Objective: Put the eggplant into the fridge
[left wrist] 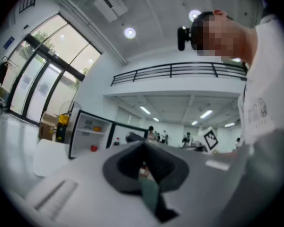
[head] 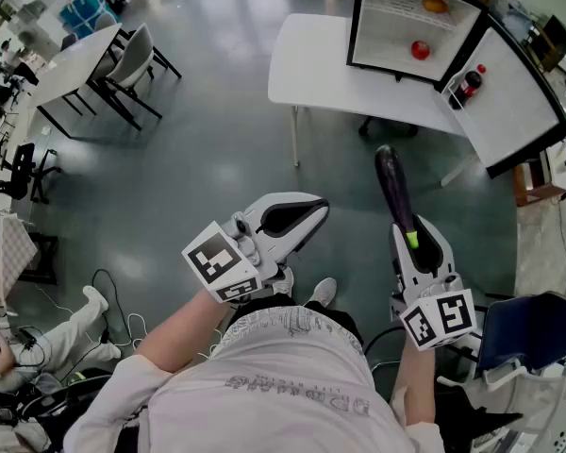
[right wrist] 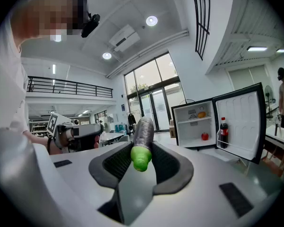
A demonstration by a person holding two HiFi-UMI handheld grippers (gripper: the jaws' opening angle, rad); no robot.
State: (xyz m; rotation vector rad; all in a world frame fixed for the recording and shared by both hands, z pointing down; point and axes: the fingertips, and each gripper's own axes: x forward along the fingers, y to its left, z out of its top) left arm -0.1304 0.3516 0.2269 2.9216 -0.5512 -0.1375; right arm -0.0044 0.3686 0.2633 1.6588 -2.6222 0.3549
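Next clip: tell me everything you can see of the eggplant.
The eggplant is long and slim, glossy dark purple with a bright green stem end. Its smooth skin may be plastic. The right gripper is shut on it at the stem end, one pad pressing each side. The purple body sticks out forward past the jaws, roughly level, in the air above the floor. Nothing else touches it. It points toward the open fridge and is not yet inside.

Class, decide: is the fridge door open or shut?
Open. The fridge door stands swung aside, showing the shelves inside and a bottle in its rack.
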